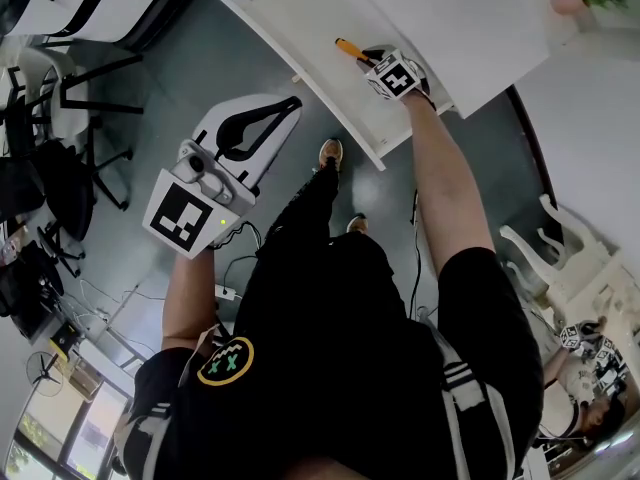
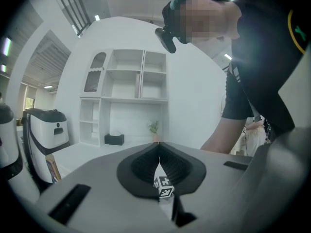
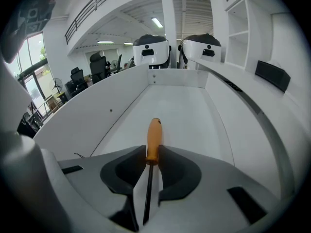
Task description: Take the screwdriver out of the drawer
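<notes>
The right hand-held gripper (image 3: 152, 155) grasps the screwdriver (image 3: 153, 139) by its orange handle inside the drawer (image 3: 187, 103); the left hand-held gripper (image 2: 159, 149) is clenched, empty.

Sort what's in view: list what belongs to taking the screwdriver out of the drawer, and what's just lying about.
Job in hand:
screwdriver, clamped in the right gripper
open drawer

Just there:
left gripper, shut and empty
shelf unit
dark box
small plant
chairs
</notes>
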